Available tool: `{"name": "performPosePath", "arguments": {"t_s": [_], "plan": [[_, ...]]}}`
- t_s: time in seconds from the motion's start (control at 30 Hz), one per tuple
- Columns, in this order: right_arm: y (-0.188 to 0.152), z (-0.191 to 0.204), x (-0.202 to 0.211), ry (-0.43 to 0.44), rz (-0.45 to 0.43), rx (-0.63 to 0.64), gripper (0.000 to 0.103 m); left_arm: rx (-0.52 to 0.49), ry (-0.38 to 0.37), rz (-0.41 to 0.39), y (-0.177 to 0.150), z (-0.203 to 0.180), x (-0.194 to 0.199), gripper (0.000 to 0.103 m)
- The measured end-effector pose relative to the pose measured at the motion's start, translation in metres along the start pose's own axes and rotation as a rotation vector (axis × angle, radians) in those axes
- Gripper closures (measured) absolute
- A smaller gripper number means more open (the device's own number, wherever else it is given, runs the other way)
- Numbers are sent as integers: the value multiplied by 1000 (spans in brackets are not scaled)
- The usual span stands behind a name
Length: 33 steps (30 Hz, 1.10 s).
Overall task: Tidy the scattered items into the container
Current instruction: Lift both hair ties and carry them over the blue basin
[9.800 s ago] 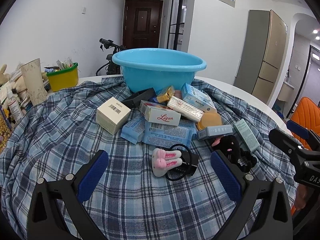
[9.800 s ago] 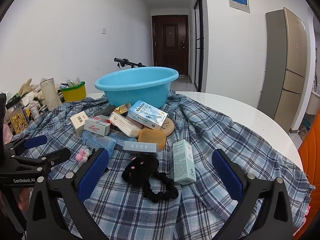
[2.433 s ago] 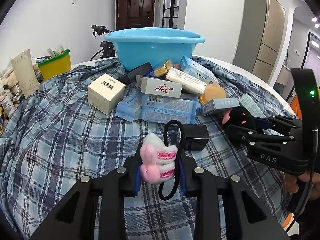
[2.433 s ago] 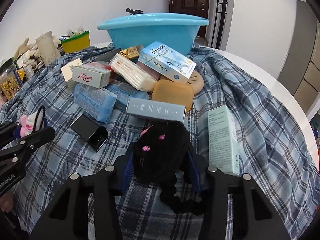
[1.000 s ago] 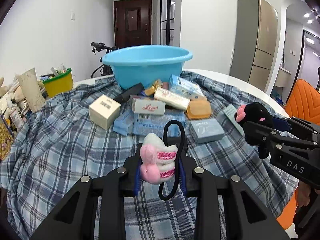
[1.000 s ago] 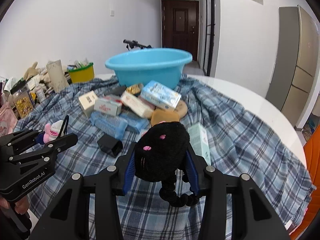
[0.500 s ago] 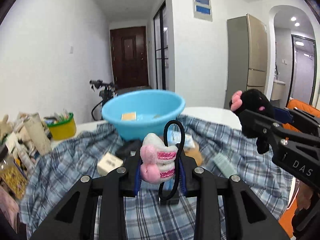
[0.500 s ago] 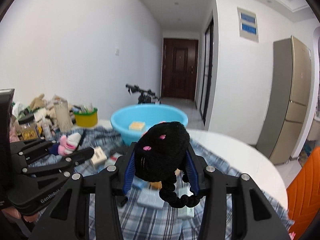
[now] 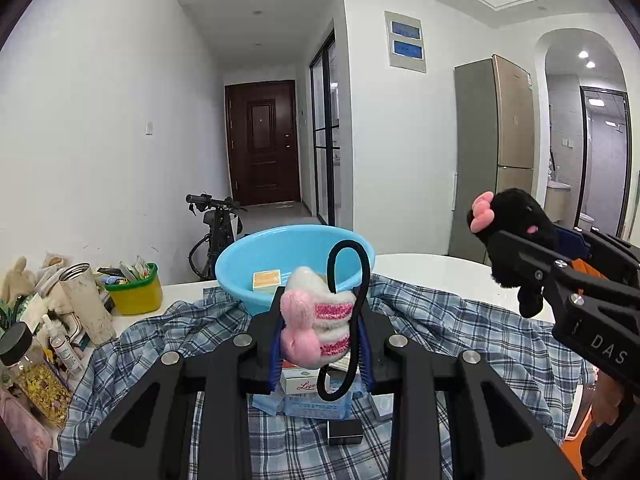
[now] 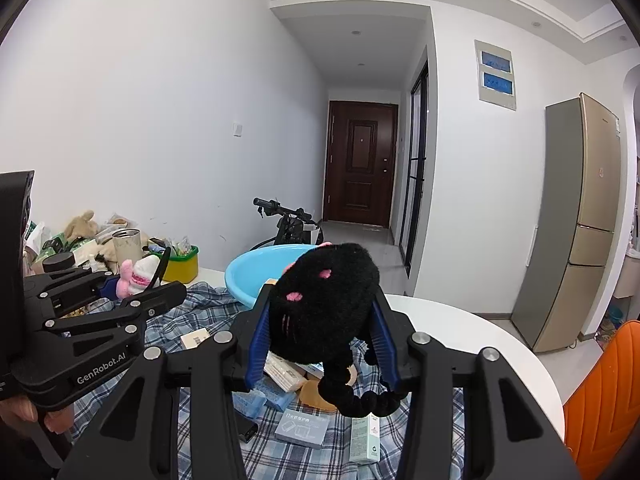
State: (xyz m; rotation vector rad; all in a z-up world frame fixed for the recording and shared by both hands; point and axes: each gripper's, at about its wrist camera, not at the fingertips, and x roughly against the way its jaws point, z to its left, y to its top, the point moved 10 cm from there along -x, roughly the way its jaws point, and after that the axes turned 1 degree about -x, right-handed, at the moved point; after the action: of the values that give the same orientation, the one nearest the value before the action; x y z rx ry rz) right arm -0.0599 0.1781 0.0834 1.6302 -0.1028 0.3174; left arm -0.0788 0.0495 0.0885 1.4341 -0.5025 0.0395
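Observation:
My left gripper is shut on a pink-and-white plush hair tie whose black elastic loop stands up in front of the basin. My right gripper is shut on a black plush hair tie with pink spots; its black scrunchie band dangles below. Both are held high above the table. The blue basin stands ahead at the back of the checked cloth, with one small yellow box inside. In the right wrist view the basin is partly hidden by the black plush.
Several small boxes lie below on the blue checked cloth over a round white table. A yellow-green tub, a tall cup and jars crowd the left side. An orange chair stands at right, a bicycle behind the basin.
Both grippers have risen well above the table with their hair ties still gripped. The view has tipped upward, so the basin and boxes sit lower in both pictures and the basin's inside shows.

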Motion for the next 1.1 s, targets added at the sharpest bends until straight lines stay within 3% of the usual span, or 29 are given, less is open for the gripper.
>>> {"name": "performPosePath", "arguments": {"t_s": [0.37,0.6,1.1], "plan": [[5,0,-9,13,-4,-5,59,5,-3,16,-1,2,-4,72],[19,-2,-27,6,-17,24,59,-4,-13,64,1,7,-38,72],[51,-14,-122,24,-6,32,59,53,-30,50,52,38,-122,72]]}}
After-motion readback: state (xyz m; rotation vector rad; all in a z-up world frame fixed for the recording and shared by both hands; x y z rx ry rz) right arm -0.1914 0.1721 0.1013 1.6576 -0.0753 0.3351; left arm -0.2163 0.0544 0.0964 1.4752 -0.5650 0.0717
